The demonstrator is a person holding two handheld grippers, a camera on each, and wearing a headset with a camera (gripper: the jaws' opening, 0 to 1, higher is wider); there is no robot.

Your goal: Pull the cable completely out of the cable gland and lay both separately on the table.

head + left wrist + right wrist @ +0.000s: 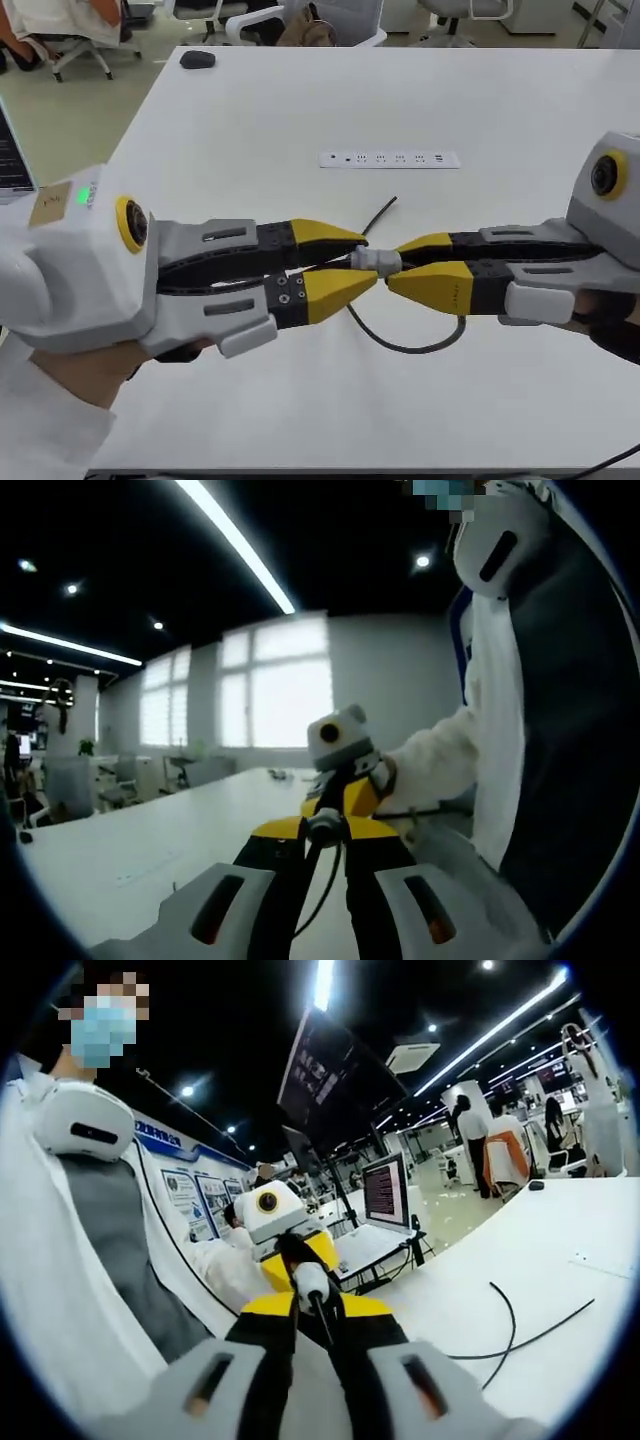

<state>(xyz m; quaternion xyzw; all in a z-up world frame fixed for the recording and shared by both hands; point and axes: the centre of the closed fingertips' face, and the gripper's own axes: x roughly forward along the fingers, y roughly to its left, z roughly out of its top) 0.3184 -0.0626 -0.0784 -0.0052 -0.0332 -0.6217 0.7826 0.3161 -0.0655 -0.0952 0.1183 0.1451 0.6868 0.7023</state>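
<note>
A white table (300, 110) spans the head view. Above it, the left gripper (368, 258) reaches in from the left and the right gripper (398, 263) from the right, and their yellow tips meet nose to nose near the table's front edge. Well behind them, a white power strip (390, 159) lies flat on the table.

A black cable (405, 348) loops on the table under the grippers, and one end (385, 210) trails off toward the power strip. The small pale gland (378, 262) hangs above the table, still threaded on the cable. The left gripper's jaws are pinched narrow around the gland. The right gripper's jaws are closed on the cable right at the gland's other end. A dark mouse (197, 59) sits at the far left corner.
</note>
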